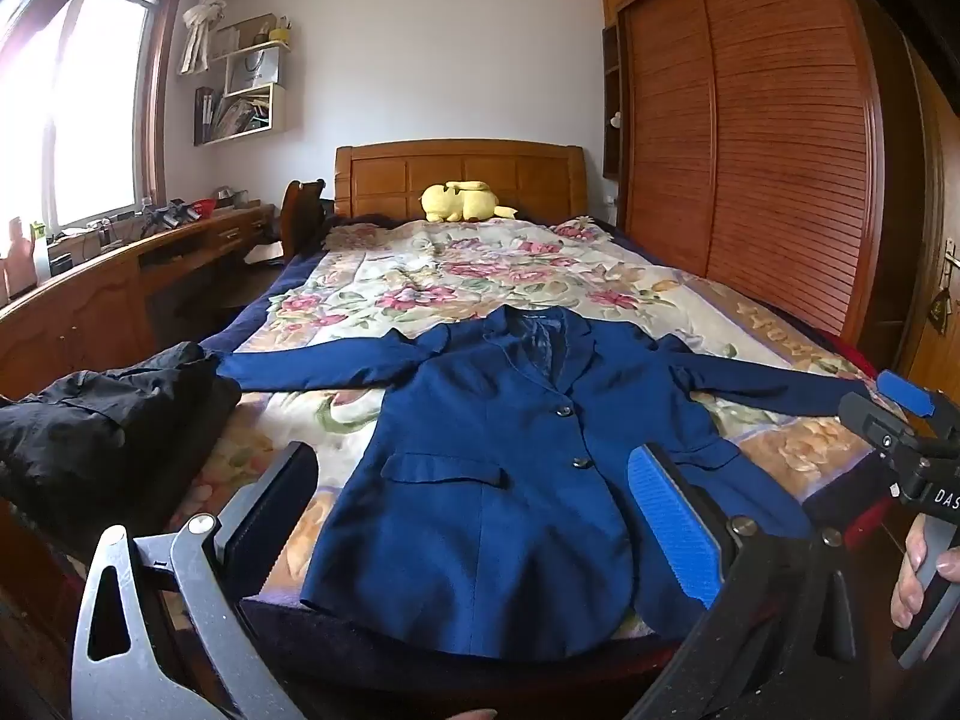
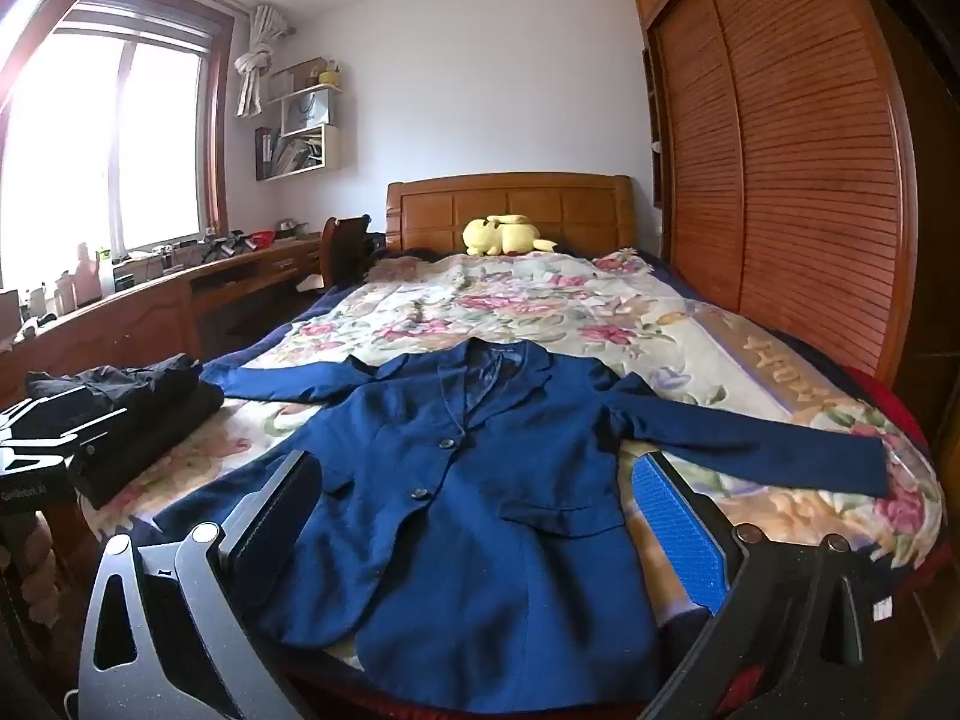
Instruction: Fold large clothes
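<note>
A blue blazer (image 1: 498,450) is lying face up, buttoned, on the near end of the floral bedspread (image 1: 420,276), its sleeves being kept spread left and right, presumably for folding. The left gripper (image 1: 480,516) and right gripper (image 2: 480,522) are being held above the hem, jaws wide, nothing gripped.
</note>
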Demonstrator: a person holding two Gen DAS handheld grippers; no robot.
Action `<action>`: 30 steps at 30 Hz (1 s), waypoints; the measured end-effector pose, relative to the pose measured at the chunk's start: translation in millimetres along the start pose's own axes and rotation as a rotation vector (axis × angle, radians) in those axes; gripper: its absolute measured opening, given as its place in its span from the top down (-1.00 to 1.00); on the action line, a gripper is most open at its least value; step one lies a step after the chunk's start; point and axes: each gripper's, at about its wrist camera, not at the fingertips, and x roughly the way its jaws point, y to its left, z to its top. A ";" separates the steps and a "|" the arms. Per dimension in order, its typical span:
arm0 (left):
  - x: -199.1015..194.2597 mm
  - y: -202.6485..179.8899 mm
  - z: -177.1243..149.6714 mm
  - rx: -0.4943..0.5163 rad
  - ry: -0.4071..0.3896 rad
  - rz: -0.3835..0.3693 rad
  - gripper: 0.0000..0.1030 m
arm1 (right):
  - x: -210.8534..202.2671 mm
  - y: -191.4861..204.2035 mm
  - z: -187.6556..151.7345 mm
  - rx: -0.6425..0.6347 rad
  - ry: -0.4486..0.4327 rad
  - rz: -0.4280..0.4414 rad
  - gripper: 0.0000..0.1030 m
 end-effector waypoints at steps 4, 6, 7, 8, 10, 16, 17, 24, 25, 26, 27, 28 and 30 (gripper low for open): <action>-1.6 -2.2 -4.3 -0.007 -0.011 0.009 -1.00 | 0.4 0.2 0.2 -0.003 0.013 0.001 -0.99; 1.7 -1.8 -6.9 -0.017 -0.010 0.011 -1.00 | 0.0 0.0 0.3 -0.001 0.011 0.000 -1.00; 2.1 0.7 -7.8 -0.016 -0.012 0.013 -1.00 | 0.0 0.0 0.4 0.000 0.011 0.000 -1.00; 2.6 0.2 -9.1 -0.015 -0.013 0.015 -1.00 | -0.2 -0.1 0.4 0.002 0.011 0.000 -1.00; 1.7 2.0 -10.7 -0.014 -0.016 0.009 -1.00 | -0.8 -0.2 0.2 -0.005 0.016 0.003 -1.00; 0.5 6.8 -10.0 -0.009 -0.010 0.006 -1.00 | 0.7 -0.5 -0.3 -0.006 0.018 0.003 -1.00; 0.9 6.2 -10.0 -0.009 -0.010 0.006 -1.00 | 0.8 -0.2 -0.2 -0.004 0.019 0.004 -1.00; 2.6 4.6 -9.7 -0.006 -0.007 0.009 -1.00 | -0.1 0.2 -0.1 0.004 0.017 0.003 -1.00; 3.0 5.2 -10.5 -0.006 -0.008 0.008 -1.00 | -0.1 0.6 0.0 0.004 0.017 0.003 -1.00; 2.9 4.1 -9.4 -0.005 -0.006 0.008 -1.00 | -0.2 1.2 0.1 0.005 0.017 0.002 -1.00; 3.0 3.8 -9.2 -0.005 -0.007 0.010 -1.00 | -0.2 1.5 0.3 0.005 0.017 0.002 -1.00; 3.3 4.0 -9.8 -0.004 -0.008 0.011 -1.00 | 0.0 1.2 0.2 0.005 0.017 0.002 -1.00; 2.9 3.4 -8.9 -0.003 -0.007 0.009 -1.00 | -0.8 0.4 -0.3 0.006 0.014 0.002 -1.00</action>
